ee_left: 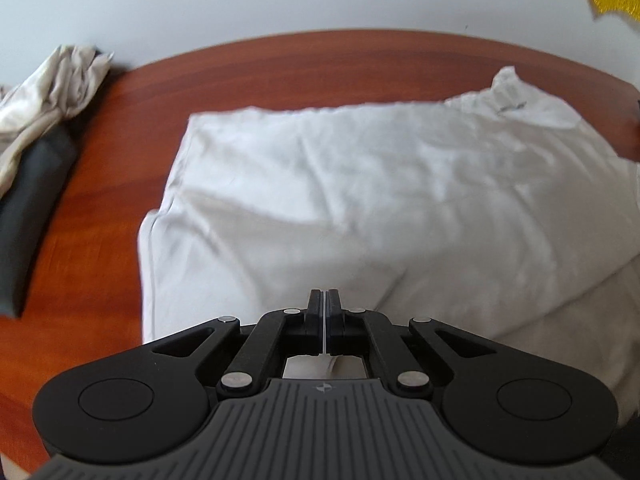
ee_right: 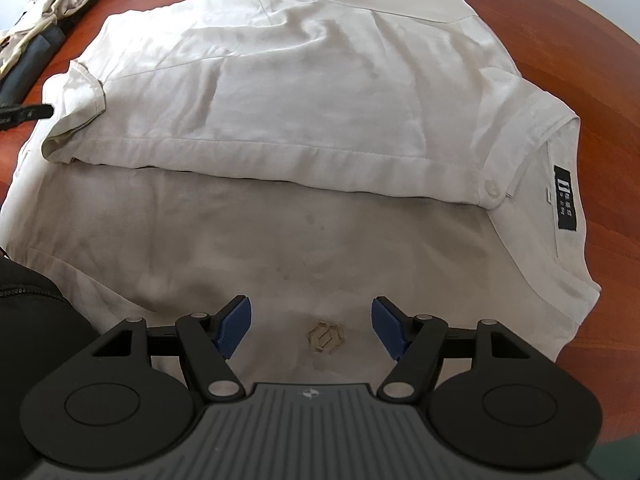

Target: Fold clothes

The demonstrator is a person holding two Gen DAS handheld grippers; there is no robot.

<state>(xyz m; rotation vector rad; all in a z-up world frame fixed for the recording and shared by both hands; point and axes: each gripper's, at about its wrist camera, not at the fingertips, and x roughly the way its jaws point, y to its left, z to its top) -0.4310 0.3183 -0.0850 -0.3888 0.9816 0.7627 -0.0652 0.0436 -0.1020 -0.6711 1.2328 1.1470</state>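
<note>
Both grippers angled steeply down over a half-folded shirt [ee_right: 288, 92].
Left gripper [ee_left: 324, 300] fully closed, apparently empty; right gripper [ee_right: 311, 328] wide open, empty, blue ribbed pads [ee_right: 234, 330] above creased off-white cloth on glossy red-brown table [ee_left: 320, 64].

The shirt [ee_right: 304, 92] lies on the table [ee_right: 568, 52]. A clothes pile [ee_right: 44, 28] sits left of the shirt, by the table's edge.

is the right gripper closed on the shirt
No, the right gripper stands open above the shirt, its blue pads apart with only the small embroidered logo showing between them.
</note>
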